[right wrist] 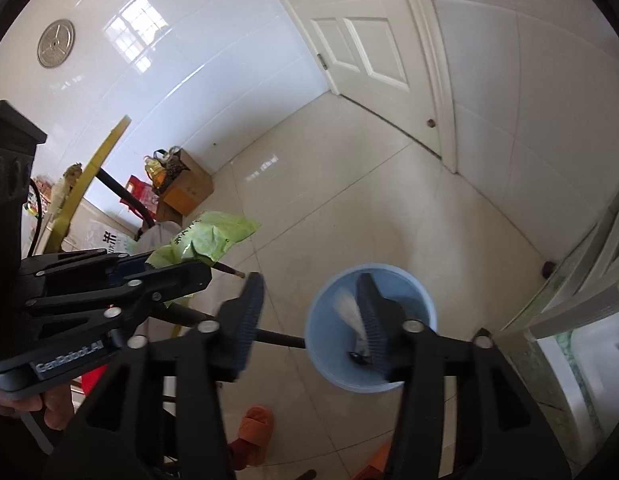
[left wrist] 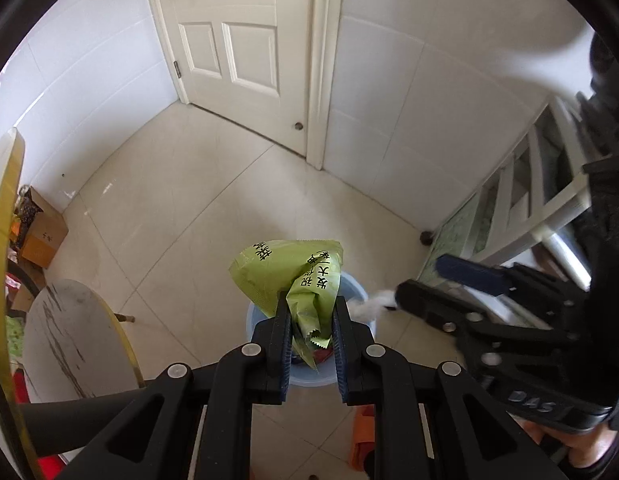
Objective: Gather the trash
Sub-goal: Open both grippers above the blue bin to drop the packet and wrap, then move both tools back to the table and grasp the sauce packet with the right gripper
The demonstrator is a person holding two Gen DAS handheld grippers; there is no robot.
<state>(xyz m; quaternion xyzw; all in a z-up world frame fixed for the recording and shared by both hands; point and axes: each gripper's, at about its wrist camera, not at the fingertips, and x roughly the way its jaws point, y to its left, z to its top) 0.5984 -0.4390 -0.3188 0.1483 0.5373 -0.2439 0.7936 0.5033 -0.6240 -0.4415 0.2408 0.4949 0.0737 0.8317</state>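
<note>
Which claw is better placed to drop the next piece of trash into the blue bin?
Left. The left claw is shut on the green wrapper, directly above the blue bin. The right claw is open and holds nothing; a blurred white scrap shows over the bin.

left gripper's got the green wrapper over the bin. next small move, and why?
Probably open the left gripper and let go. Its jaws are clamped on the green wrapper, which in the left wrist view hangs right above the blue bin. The right gripper stands open over the bin, a white blurred scrap below it, so that side looks done.
</note>
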